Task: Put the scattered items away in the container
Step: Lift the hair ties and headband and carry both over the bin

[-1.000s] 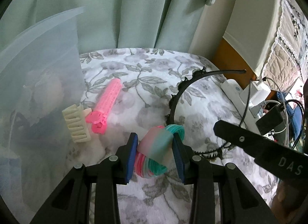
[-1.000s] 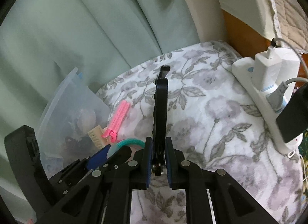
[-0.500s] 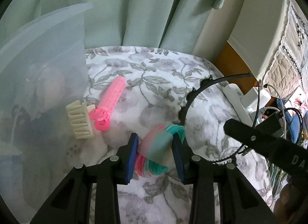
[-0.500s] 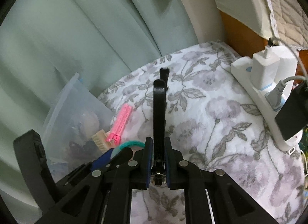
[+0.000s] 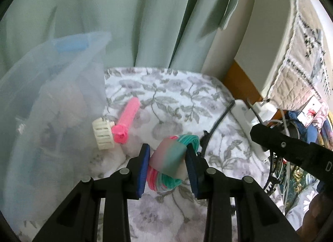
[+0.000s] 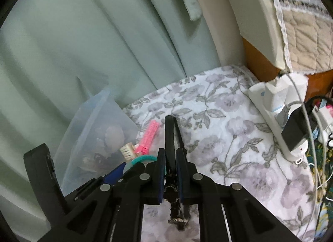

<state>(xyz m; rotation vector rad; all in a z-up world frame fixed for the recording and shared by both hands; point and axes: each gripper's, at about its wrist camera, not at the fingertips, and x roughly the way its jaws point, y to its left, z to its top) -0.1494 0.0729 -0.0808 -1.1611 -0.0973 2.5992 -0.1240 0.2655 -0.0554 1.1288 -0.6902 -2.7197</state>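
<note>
Left wrist view: my left gripper (image 5: 167,164) pinches the bundle of hair ties (image 5: 173,164) between its pads; my right gripper (image 6: 170,164) is clamped tight on the black headband (image 6: 170,135).

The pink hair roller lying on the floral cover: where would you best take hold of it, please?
Probably across the middle of the pink hair roller, from above, tool fingers on its two long sides. It lies flat, one end near the cream claw clip beside the clear container; the far half is freer.
</note>
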